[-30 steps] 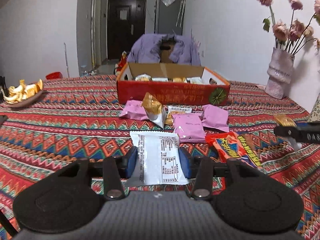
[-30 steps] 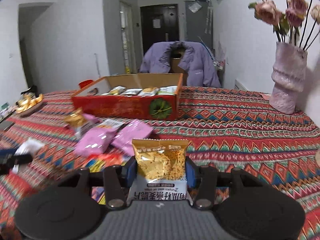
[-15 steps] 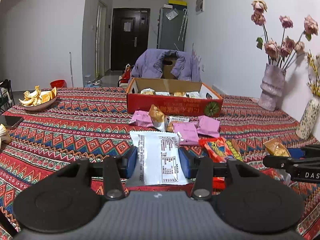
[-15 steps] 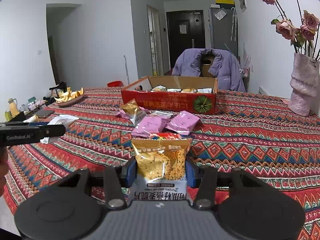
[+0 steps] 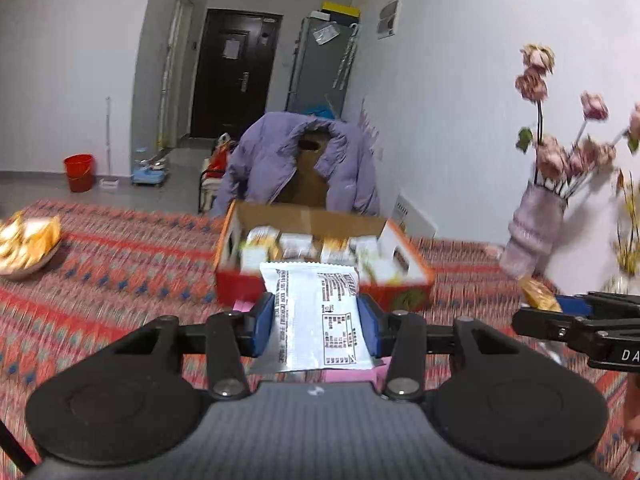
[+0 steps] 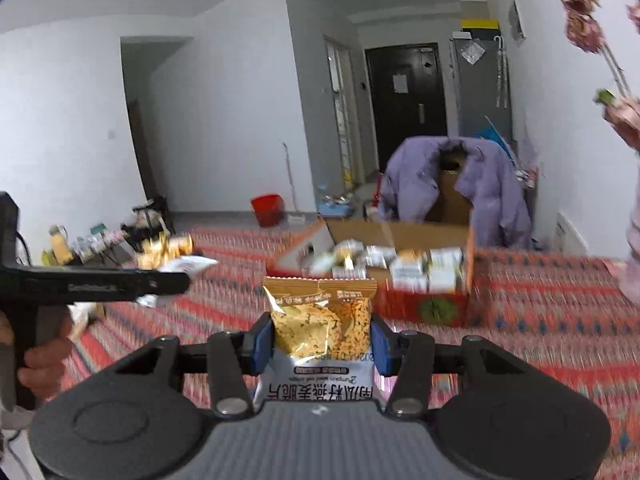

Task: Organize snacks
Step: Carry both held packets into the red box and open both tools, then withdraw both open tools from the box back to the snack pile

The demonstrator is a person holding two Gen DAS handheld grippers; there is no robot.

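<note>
My left gripper [image 5: 316, 322] pinches a white printed foil packet [image 5: 318, 316], long axis pointing ahead at the red open-topped cardboard box [image 5: 416, 268] — dead ahead, near. My right gripper [image 6: 318, 338] clamps a golden crisp packet [image 6: 320, 316]; the box lies ahead — slightly right.

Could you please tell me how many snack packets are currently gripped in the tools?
2: a white packet in the left tool, and a gold packet in the right tool. More sit blurred in the red box.
</note>
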